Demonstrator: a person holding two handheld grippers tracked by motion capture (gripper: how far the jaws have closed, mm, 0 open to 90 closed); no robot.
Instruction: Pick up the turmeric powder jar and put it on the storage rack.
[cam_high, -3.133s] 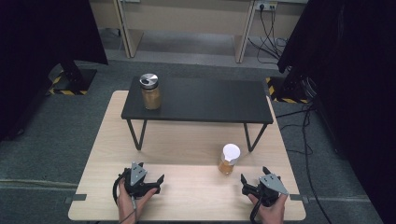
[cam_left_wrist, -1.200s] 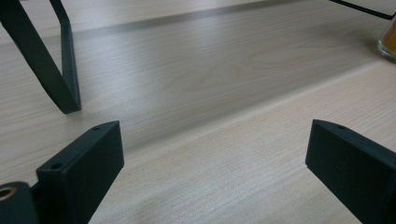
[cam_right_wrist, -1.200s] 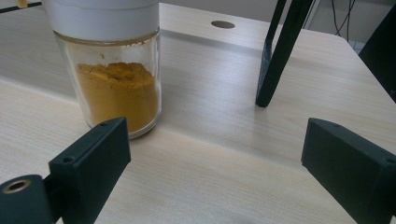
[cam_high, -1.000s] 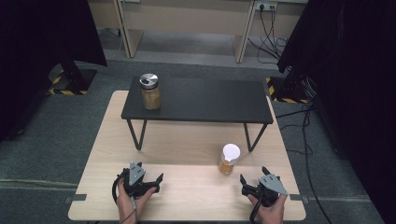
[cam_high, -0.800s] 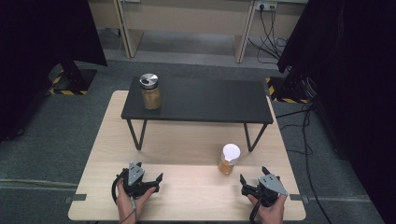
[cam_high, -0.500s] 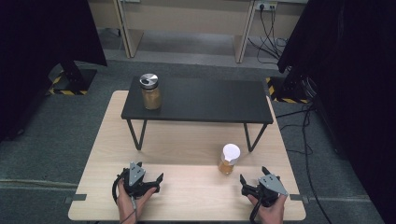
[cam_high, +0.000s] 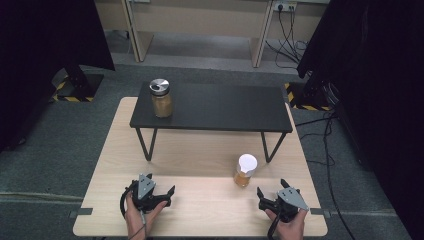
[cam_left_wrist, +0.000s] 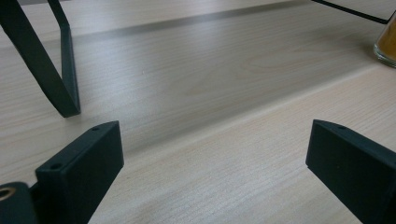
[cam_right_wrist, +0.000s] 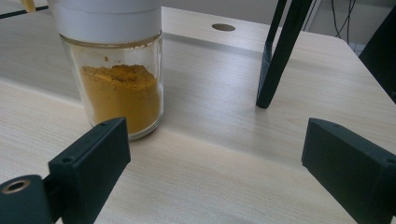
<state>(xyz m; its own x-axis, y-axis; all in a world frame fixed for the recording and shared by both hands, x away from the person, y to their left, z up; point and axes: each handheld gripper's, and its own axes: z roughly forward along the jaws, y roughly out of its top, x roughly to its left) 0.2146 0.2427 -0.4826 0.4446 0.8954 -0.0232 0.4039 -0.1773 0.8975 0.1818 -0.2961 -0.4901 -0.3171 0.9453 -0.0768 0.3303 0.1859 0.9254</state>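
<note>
Nothing has moved since the earlier frames: left claw (cam_high: 161, 195) rests spread and empty on the near counter (cam_high: 200, 150). Right claw (cam_high: 270, 196), also spread, sits just near-right of the white-capped spice jar (cam_high: 245, 170); a careless reach could topple it.

In my right gripper view the white-lidded spice jar (cam_right_wrist: 116, 70) loses its lid top to the upper edge, and the black shelf leg (cam_right_wrist: 280, 51) runs out there too. My left gripper view clips that jar at the far right edge. From above, the silver-lidded jar's (cam_high: 161, 97) contents are too small to identify.
</note>
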